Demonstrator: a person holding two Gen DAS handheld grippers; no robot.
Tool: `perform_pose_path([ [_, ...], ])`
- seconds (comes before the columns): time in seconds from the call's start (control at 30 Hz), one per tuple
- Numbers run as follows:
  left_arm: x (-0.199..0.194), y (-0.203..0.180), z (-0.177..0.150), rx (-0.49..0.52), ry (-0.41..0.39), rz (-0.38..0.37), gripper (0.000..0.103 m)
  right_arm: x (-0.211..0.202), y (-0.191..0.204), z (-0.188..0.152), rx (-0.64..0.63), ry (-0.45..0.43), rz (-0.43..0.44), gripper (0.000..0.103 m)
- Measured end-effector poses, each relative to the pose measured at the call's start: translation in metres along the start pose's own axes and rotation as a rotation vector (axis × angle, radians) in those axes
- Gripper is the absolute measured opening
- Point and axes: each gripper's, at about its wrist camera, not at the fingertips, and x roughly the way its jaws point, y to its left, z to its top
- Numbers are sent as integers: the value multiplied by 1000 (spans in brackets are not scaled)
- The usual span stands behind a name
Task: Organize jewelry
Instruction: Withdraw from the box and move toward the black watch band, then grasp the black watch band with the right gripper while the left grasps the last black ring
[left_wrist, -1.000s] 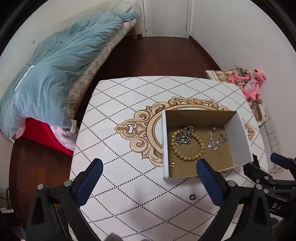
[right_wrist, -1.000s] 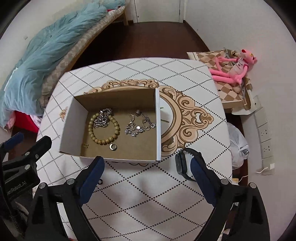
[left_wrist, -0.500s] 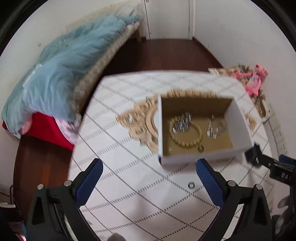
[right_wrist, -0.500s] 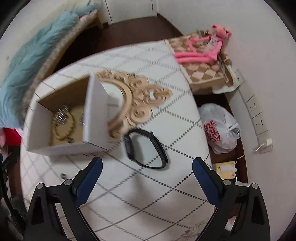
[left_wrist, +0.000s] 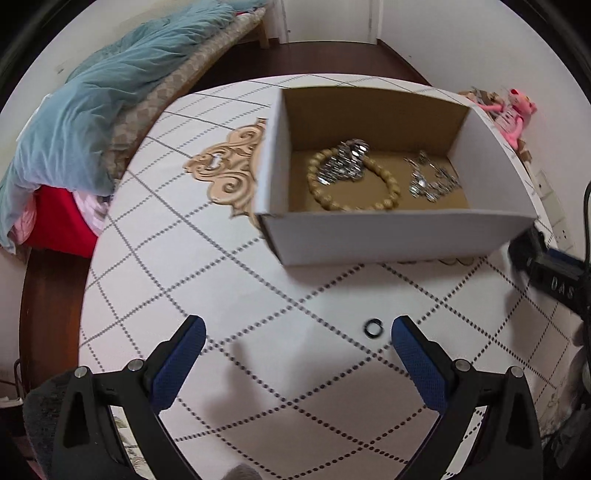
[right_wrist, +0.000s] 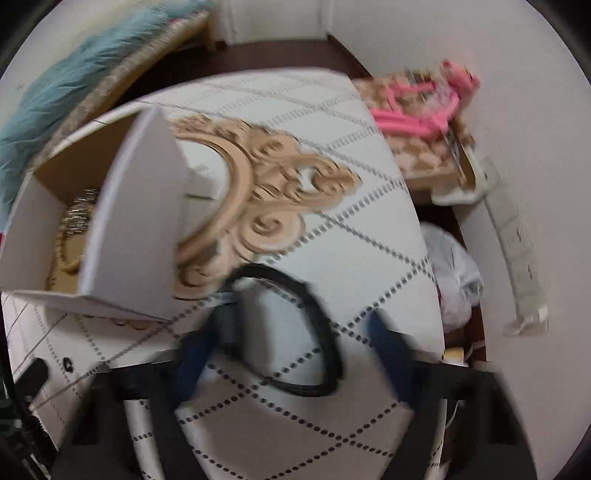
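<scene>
A white cardboard box (left_wrist: 391, 236) stands on the patterned table (left_wrist: 221, 280). It holds a wooden bead bracelet (left_wrist: 388, 188), a silver chain (left_wrist: 343, 166) and a silver charm bracelet (left_wrist: 432, 181). A small black ring (left_wrist: 373, 328) lies on the table in front of the box. My left gripper (left_wrist: 295, 347) hangs open just above the table, and the ring sits close to its right finger (left_wrist: 417, 362). The right wrist view is blurred. There my right gripper (right_wrist: 291, 350) is closing around a black wristband (right_wrist: 295, 332) that lies flat beside the box (right_wrist: 129, 240); the pads are not on it.
A bed with a blue duvet (left_wrist: 92, 103) runs along the left. A pink plush toy (right_wrist: 424, 107) on a checked box, a white plastic bag (right_wrist: 454, 280) and a power strip (right_wrist: 517, 251) lie to the right of the table. The table's edge is near on the right.
Both grippers have come down toward the table. The right one swung right from the box to the black wristband and its jaws have narrowed. The left one now hangs by the ring.
</scene>
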Motion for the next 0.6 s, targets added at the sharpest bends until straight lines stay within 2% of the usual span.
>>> perform_pose_path([
  [0.03, 1, -3, -2, 3, 3, -11, 103, -2, 1, 0, -4, -3, -16, 53],
  [0.13, 2, -10, -5, -1, 8, -47, 102, -12, 1, -8, 10, -23, 9, 52],
  [0.3, 2, -24, -11, 22, -5, -90, 100, -35, 3, -35, 40, -34, 33, 52],
  [0.33, 3, -28, -13, 33, -8, -101, 97, -39, 4, -42, 48, -34, 40, 52],
  [0.4, 7, -32, -15, 47, -4, -104, 79, -45, 7, -54, 59, -34, 43, 52],
  [0.47, 9, -36, -18, 57, 3, -110, 67, -47, 6, -63, 76, -31, 49, 52],
  [0.57, 8, -39, -19, 65, -16, -111, 60, -48, 6, -75, 99, -20, 55, 52],
  [0.6, 8, -39, -19, 65, -19, -111, 55, -46, 5, -76, 101, -15, 57, 52],
])
